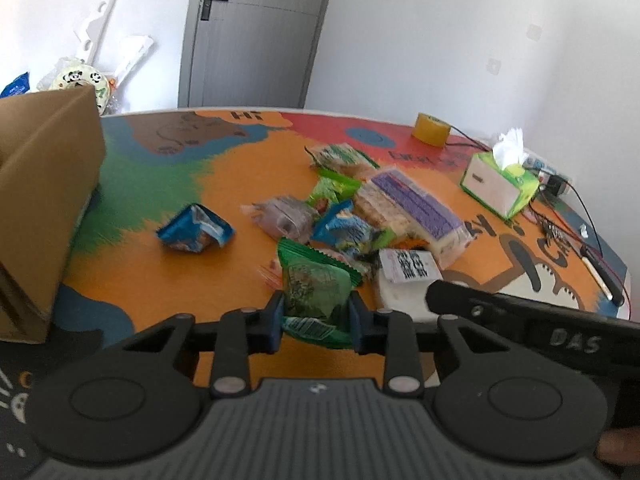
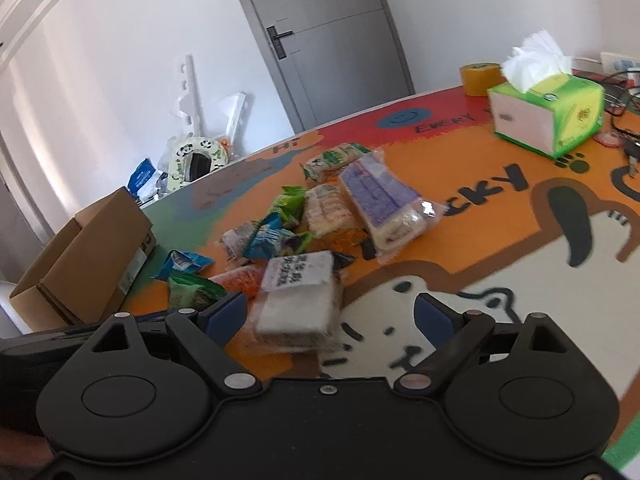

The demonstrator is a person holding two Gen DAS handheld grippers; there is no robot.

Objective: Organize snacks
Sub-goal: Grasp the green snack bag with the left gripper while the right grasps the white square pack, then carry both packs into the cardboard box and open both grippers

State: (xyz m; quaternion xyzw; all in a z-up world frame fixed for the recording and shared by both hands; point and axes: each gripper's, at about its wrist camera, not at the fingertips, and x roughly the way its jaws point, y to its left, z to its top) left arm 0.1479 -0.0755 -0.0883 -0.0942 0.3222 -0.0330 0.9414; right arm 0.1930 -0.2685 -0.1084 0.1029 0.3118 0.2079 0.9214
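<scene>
Though pinched, green snack packet between left tool fingers.

The left wrist view is taken from low over the near edge of the bench, facing the grey door, with the cardboard box close at its left and the tissue box far to the right of the snack pile. The right wrist view is taken from a tilted position to the right of that pile, looking leftward across it towards the cardboard box. The pile, both boxes, the tape roll and the door are shared by both views.
</scene>
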